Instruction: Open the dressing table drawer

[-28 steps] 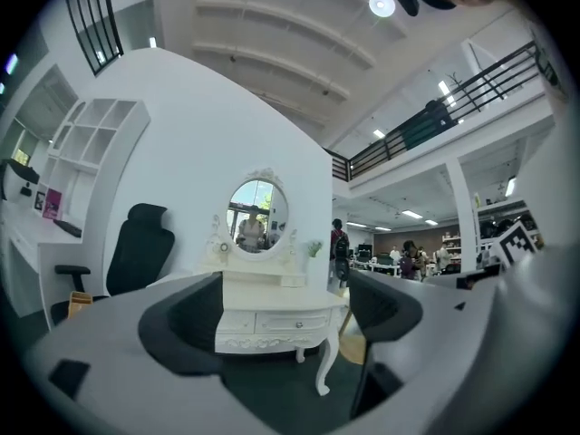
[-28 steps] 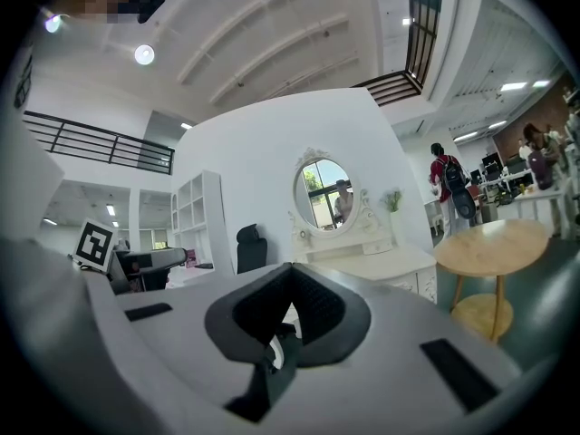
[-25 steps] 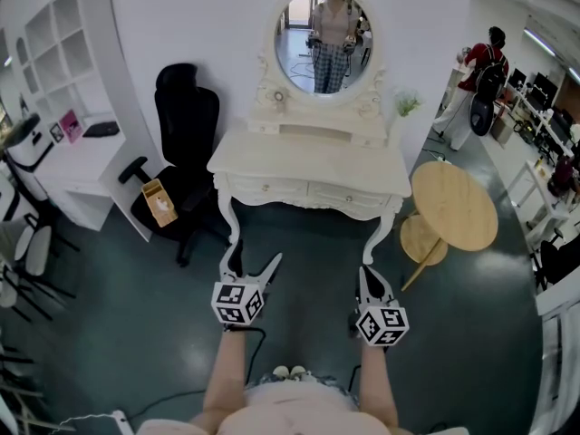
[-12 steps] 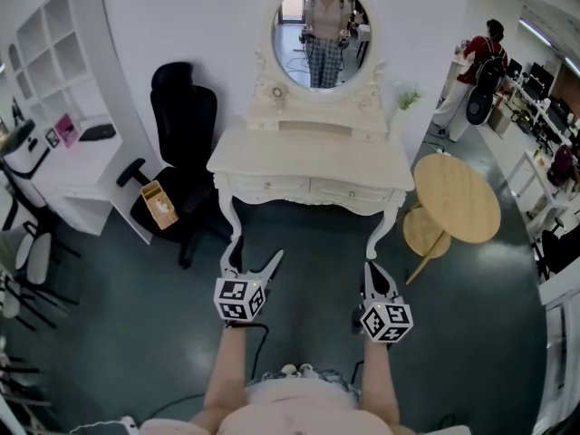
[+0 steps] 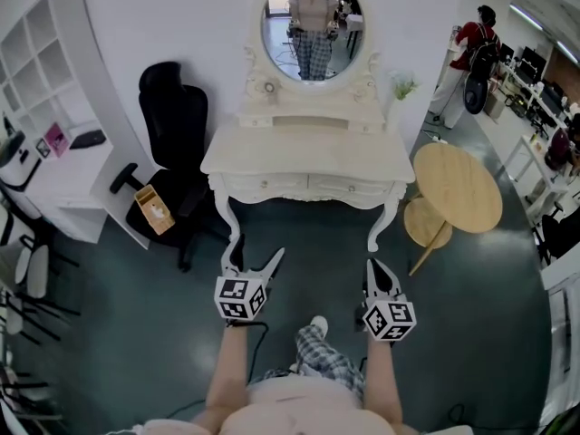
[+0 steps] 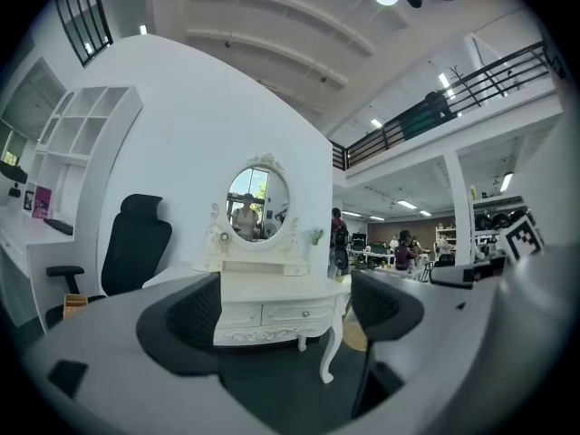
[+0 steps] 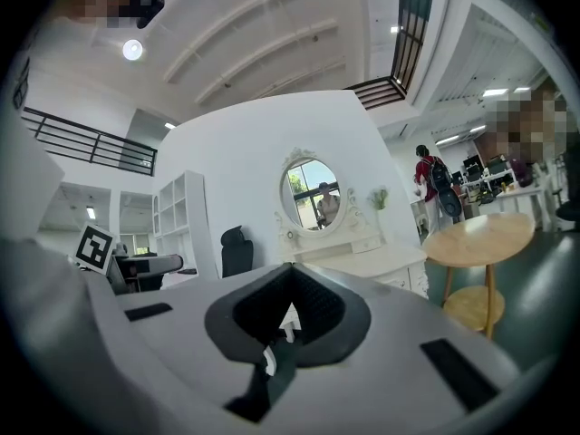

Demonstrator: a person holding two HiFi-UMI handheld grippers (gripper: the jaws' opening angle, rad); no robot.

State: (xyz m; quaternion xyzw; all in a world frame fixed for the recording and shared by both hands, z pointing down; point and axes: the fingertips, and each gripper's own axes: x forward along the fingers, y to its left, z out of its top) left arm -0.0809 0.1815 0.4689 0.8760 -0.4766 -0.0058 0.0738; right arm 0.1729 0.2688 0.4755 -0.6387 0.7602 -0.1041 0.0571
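Chair [image 5: 172, 120] at far left. Left tool [image 5: 258, 252]: jaws spread, nothing between them. Ahead, well apart from either tool, the white bench [image 5: 304, 157], its drawers [image 5: 263, 186] shut, mirror [image 5: 311, 27] above. Right tool [image 5: 375, 270]: jaws pressed together. Round table [image 5: 458, 188] at right.

- Dressing table [image 5: 304, 161]: cream-white painted finish, smooth, faint sheen.
- Round side table [image 5: 458, 198]: pale wood, matt.
- Office chair [image 5: 172, 107]: black cloth-like upholstery, matt.
- Floor [image 5: 109, 315]: dark teal, smooth, slightly glossy.
- Left gripper [image 6: 285, 308]: grey matt plastic, with black ridged pads [image 6: 198, 314].
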